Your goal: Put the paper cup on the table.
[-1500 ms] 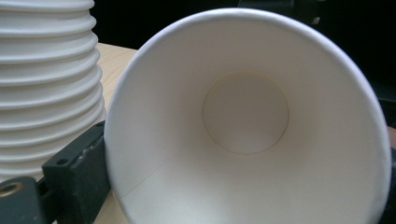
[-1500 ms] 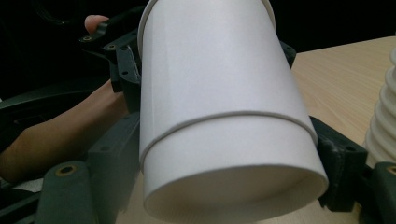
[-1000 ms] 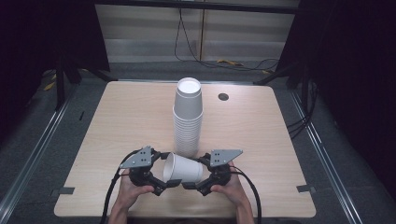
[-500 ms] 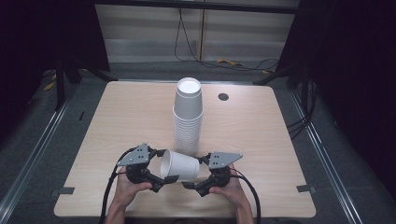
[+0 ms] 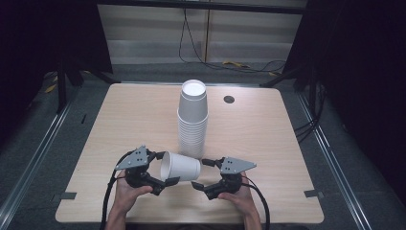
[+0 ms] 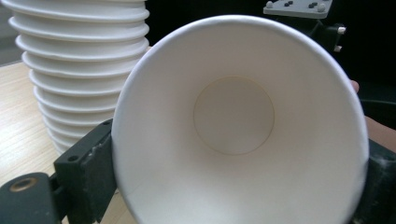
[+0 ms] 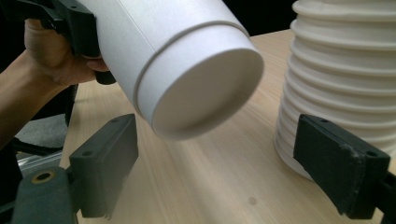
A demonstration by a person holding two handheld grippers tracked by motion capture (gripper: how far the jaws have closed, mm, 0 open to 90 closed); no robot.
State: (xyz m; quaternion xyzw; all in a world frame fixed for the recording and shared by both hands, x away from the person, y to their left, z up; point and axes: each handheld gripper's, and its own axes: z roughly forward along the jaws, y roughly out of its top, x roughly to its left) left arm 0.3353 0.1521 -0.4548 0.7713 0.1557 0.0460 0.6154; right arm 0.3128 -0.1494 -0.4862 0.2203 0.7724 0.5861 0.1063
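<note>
Paper cup (image 5: 180, 166), plain white, lies on its side above the near part of the table (image 5: 268, 139), just in front of the tall stack of cups (image 5: 193, 120), and I hold it between my two hands. At the left, my left gripper (image 5: 163, 170) has its jaws half apart and pressed on the cup's wide rim, one pad at each side. The left gripper view looks straight into the open mouth of the cup (image 6: 238, 126), down to the round bottom disc, which the high view cannot show; the ribbed rims of the stack (image 6: 79, 70) stand to its left there, and the grey plate of my other gripper shows at the top edge. Further right, my right gripper (image 5: 203, 173) faces the cup's narrow end with its jaws spread wide and nothing between the pads. Its own view shows the cup's recessed base (image 7: 201, 88) hanging clear above the wood, between and beyond the two black pads and touching neither, with my left hand (image 7: 56, 56) behind it and the stack (image 7: 341, 79) at the right. I can read no print, brand or writing on the cup, the stack or the grippers.
</note>
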